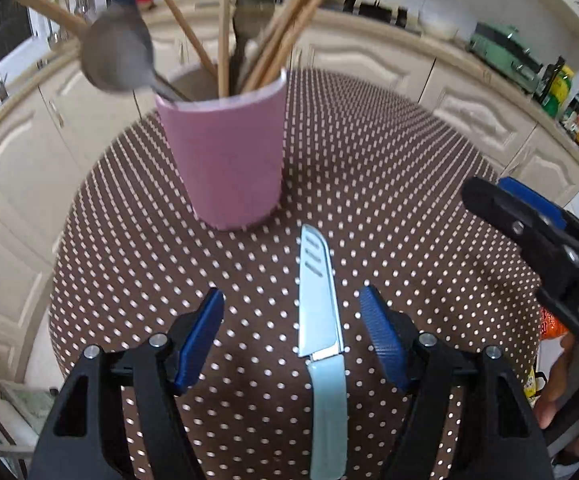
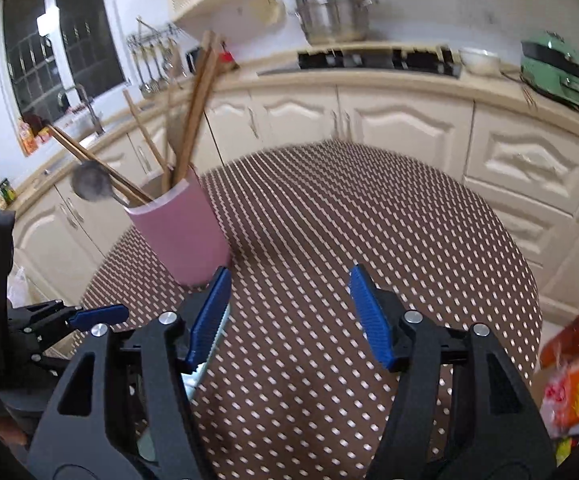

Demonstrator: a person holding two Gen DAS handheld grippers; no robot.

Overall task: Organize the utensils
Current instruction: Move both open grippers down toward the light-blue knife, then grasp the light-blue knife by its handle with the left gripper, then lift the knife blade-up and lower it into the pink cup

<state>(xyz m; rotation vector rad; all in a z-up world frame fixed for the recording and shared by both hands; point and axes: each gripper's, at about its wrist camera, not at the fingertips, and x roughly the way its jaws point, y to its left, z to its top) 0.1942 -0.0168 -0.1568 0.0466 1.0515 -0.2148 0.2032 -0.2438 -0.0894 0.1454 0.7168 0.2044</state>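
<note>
Pale-blue knife [image 1: 323, 320] is being straddled by released left gripper [image 1: 292, 316] for pickup | pink holder [image 1: 225, 152] nearer desk's [image 1: 409, 200] far edge | right gripper [image 2: 289, 312] released, idle

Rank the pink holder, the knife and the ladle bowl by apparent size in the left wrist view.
1. Pink holder, clearly largest.
2. Knife, long but narrow; it lies nearer the camera, which inflates it.
3. Ladle bowl, smallest, though blurred, so its edge is uncertain.
</note>
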